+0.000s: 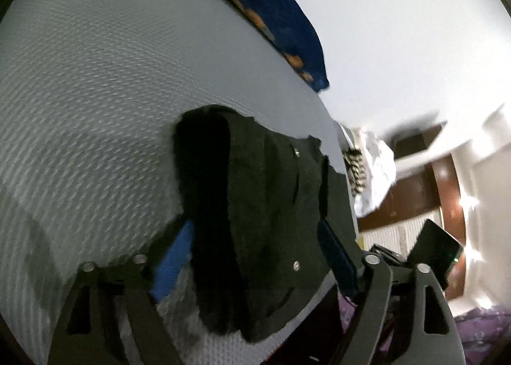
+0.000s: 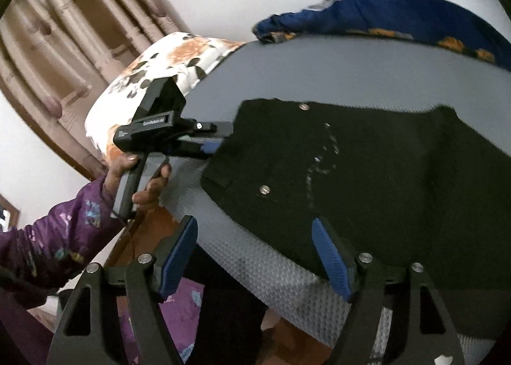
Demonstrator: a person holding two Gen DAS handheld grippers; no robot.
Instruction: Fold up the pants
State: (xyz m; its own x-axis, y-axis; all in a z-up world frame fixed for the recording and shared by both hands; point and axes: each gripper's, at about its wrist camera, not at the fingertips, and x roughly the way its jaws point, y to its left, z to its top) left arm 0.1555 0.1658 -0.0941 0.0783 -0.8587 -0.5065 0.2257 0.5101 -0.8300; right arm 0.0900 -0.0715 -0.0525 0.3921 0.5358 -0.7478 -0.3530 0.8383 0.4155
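The grey textured mattress [image 2: 287, 285] carries the black pants [image 2: 367, 179], lying flat near its edge. Your left gripper [image 1: 255, 256] straddles their waist end with jaws apart; your right gripper [image 2: 255, 256] gapes empty beside them.

One pair of pants [image 2: 367, 173] lies on one bed [image 2: 319, 77]. Two pillows [image 2: 166, 61] sit there. Two grippers [image 2: 255, 256] show.

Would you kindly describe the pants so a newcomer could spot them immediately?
Start at the grey textured mattress. Near its edge lie the black pants, waist end with silver rivets toward the person. Unlike the blue patterned cloth by the wall, they are plain black.
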